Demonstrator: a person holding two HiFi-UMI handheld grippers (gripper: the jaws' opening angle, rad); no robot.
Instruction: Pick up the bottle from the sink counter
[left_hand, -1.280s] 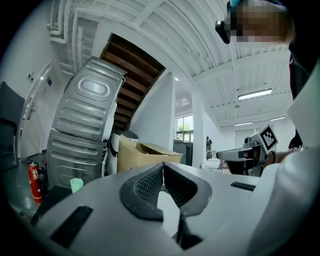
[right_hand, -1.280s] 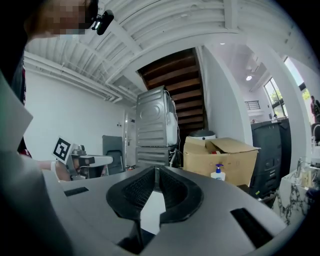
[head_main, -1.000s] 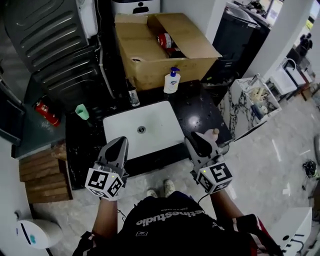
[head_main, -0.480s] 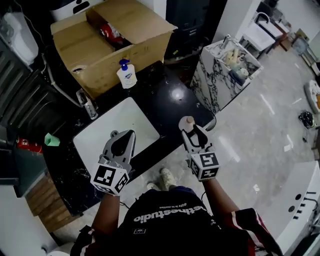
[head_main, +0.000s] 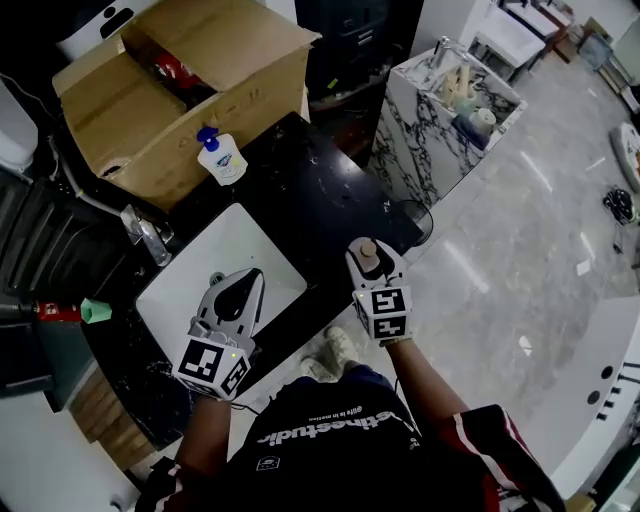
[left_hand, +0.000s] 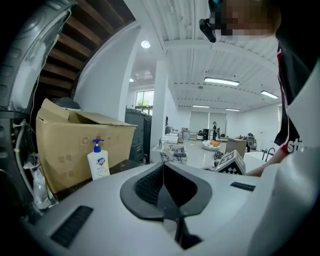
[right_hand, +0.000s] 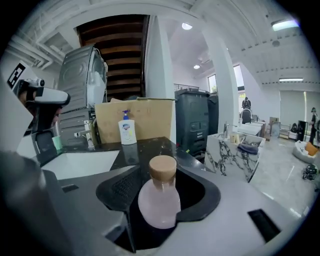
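Note:
A small pink round-bellied bottle (right_hand: 159, 197) with a tan cap stands at the near right edge of the black sink counter (head_main: 310, 200). My right gripper (right_hand: 166, 181) is around it, its jaws opening wide. The bottle sits between the pads, and I see no pad pressing on it. From the head view only the bottle's cap (head_main: 368, 248) shows between the right gripper (head_main: 370, 256) jaws. My left gripper (head_main: 240, 285) hovers over the near rim of the white sink basin (head_main: 170, 290), shut with nothing in it (left_hand: 162, 167).
A white soap dispenser (head_main: 213, 157) with a blue pump stands at the counter's back, in front of an open cardboard box (head_main: 170, 90). A faucet (head_main: 145, 232) is behind the basin. A marble-patterned stand (head_main: 440, 120) is to the right. A green cup (head_main: 95, 310) sits far left.
The right gripper's jaws have spread apart and moved forward around the bottle, which stood ahead of them before. The head view has swung to the right. The left gripper stays shut.

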